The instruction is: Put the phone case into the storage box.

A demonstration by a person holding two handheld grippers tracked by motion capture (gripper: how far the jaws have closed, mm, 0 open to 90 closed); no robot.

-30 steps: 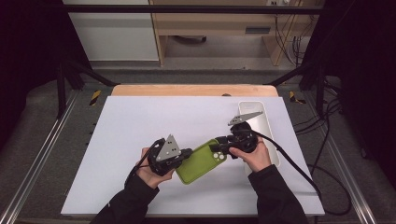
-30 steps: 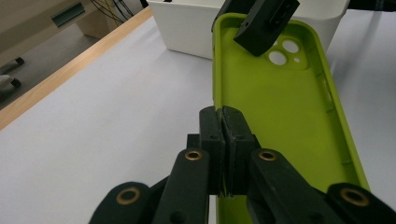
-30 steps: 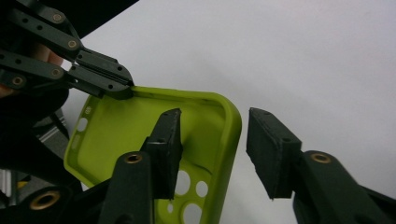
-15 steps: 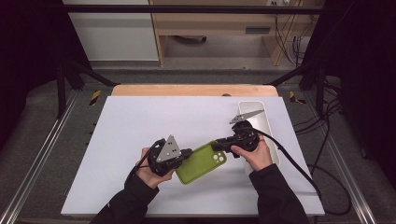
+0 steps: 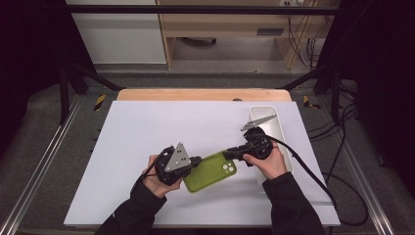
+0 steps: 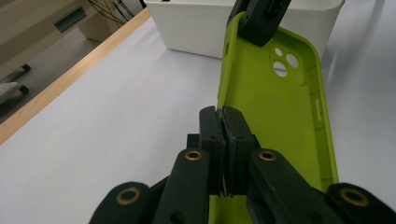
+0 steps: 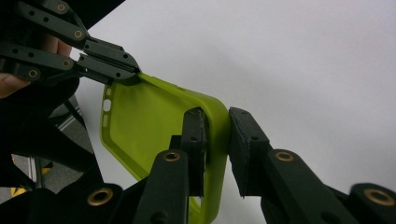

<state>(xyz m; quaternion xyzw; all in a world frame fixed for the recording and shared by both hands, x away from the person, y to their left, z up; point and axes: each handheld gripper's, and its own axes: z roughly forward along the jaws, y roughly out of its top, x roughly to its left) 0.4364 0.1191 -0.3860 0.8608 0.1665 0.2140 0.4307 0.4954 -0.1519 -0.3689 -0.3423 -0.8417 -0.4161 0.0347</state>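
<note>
1. At the left we hold the left gripper point(image 5: 195, 160), and its jaws are closed tight on the rim at one end of the green phone case point(image 5: 210, 171). In the left gripper view the two pads point(image 6: 211, 135) pinch the thin wall of the case point(image 6: 275, 116) between them with no gap.

2. The phone case is in the middle of the white table point(image 5: 147, 127), between our two hands and near the front edge. It is empty: we see its hollow inside and the camera holes point(image 6: 286, 62), and no phone sits in it. From the high view we cannot tell if it rests on the table or hangs a little above it.

3. At the right, the right gripper point(image 5: 229, 154) has just been closing its jaws on the camera end of the case. In the right gripper view its pads point(image 7: 194, 135) stand on both sides of the green rim point(image 7: 217, 126), one inside and one outside; the grip looks made.

4. Beside the right hand point(image 5: 270, 164) stands a white bin point(image 5: 286, 129), just at the right edge of the table.

5. We judge that the taking of the case with both grippers is done. What is left is probably to carry it, maybe into the bin; this is not yet begun.
</note>
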